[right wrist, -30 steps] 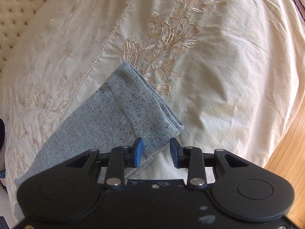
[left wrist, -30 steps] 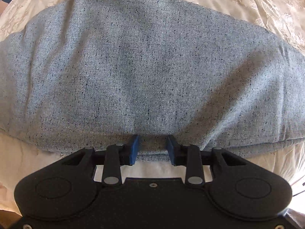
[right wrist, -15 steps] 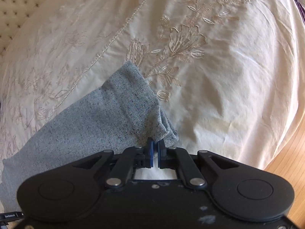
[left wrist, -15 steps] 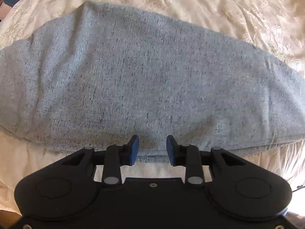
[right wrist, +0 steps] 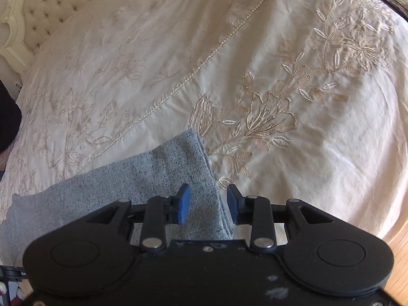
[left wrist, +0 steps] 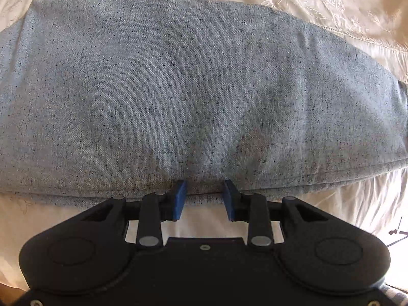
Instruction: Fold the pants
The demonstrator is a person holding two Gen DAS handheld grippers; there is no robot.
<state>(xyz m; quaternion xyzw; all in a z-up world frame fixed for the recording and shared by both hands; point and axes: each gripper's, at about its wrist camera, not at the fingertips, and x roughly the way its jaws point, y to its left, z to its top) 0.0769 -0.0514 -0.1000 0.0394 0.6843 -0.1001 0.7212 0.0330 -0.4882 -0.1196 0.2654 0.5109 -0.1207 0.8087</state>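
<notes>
The speckled grey-blue woven pants (left wrist: 199, 81) lie flat on the cream embroidered satin bedspread (right wrist: 318, 153), already folded lengthwise into a long band, by the look of the stacked edges.

Left wrist view: the band's long axis runs 9-to-3 across the frame. Its near hem sits at 12 o'clock of the left gripper (left wrist: 205, 199), touching or just under the blue fingertips (left wrist: 179, 196). Jaws stand apart w/ nothing clamped; cloth edge passes between and just ahead of them.

Right wrist view: the pants (right wrist: 142, 178) run from approx 8 o'clock up to a squared end at 12 o'clock. The right gripper (right wrist: 208, 205) has its jaws apart, straddling the right-hand edge of that end; left pad over cloth, right pad over bare bedspread. Whether it touches the fabric I can't tell.

Judgement: the right gripper is nearer the narrow end, the left is at mid-length on the long side. The coming move prob turns on that: the end lies dead ahead of the right claw, so a short push fwd and a pinch would take it, then carry it toward 8 o'clock along the band's axis. The left could pin the middle as the crease line.

Containers: none visible. A tufted cream headboard (right wrist: 38, 7) shows at 10 o'clock, wood floor (right wrist: 397, 260) at 4 o'clock.
</notes>
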